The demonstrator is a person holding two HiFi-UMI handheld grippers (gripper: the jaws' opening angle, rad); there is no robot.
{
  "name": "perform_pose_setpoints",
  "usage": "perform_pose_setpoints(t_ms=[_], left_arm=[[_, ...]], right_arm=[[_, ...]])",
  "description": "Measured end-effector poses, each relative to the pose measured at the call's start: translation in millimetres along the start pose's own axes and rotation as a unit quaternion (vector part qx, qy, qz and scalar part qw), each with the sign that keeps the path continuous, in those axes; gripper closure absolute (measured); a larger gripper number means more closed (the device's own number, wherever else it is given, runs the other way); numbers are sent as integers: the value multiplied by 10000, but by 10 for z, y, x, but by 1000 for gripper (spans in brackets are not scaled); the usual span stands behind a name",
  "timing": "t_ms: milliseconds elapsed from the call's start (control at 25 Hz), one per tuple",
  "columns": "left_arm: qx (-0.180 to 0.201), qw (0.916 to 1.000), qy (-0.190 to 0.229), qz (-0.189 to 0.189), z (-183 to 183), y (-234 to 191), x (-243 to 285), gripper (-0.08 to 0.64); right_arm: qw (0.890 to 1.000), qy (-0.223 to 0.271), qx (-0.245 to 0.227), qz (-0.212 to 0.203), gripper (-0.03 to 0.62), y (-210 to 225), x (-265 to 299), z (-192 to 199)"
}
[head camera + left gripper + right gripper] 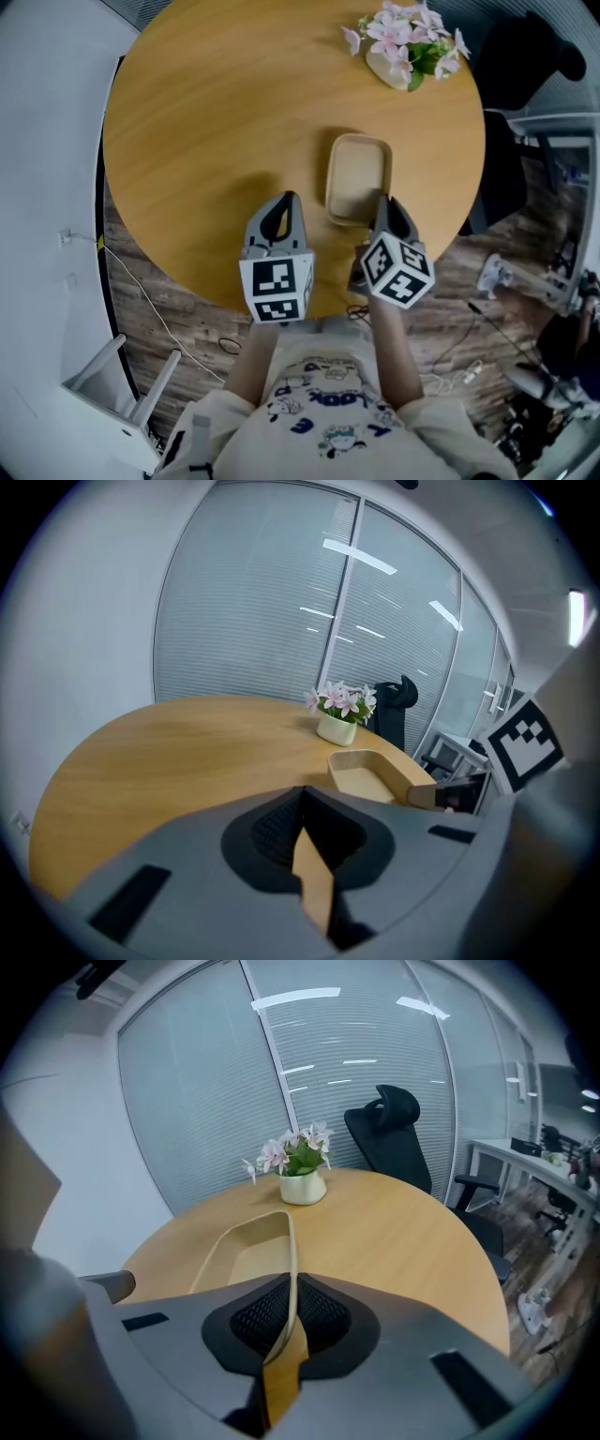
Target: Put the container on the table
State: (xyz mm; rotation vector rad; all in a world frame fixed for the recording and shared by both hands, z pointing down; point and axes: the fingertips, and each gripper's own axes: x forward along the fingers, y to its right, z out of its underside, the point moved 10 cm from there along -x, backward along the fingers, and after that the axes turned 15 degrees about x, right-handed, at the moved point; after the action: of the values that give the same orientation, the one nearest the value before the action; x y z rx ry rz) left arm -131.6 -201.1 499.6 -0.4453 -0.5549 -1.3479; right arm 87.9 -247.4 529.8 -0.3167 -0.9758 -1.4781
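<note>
- While the head view looks steeply down, the left tongs [287, 199] and the right tongs [385, 202] both reach over the near edge of the round wooden bench [206, 112]. The shallow tan container [358, 176] lies flat on the bench just ahead of the right tongs, whose tips meet its near right corner. The left tongs sit just to the left of the container, apart from it. Far beyond the right tongs, a flower pot [405, 52] with pink blossoms stands near the far edge of the bench.
- In the left gripper view, the left tongs [302, 794] are pressed together with nothing between them, and only bench wood shows beneath. The container [370, 775] is ahead and to their right, with the flower pot [338, 719] beyond it.
- In the right gripper view, the right tongs [292, 1279] are clamped on the right-hand wall of the container [246, 1258], which runs straight into the closed jaws. The rest of the container stretches ahead and to the left on the bench [403, 1232]. The flower pot [302, 1185] stands further ahead, and a black office chair [394, 1133] is past the edge of the bench to the right.
</note>
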Motion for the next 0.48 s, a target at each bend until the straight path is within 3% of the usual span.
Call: perform_pose_setpoints(t_ms=[480], left_arm=[[-67,9994,-329,69,225,-1,112,557]], right_arm=[[9984,-477,-28,308,572,123,233,265]])
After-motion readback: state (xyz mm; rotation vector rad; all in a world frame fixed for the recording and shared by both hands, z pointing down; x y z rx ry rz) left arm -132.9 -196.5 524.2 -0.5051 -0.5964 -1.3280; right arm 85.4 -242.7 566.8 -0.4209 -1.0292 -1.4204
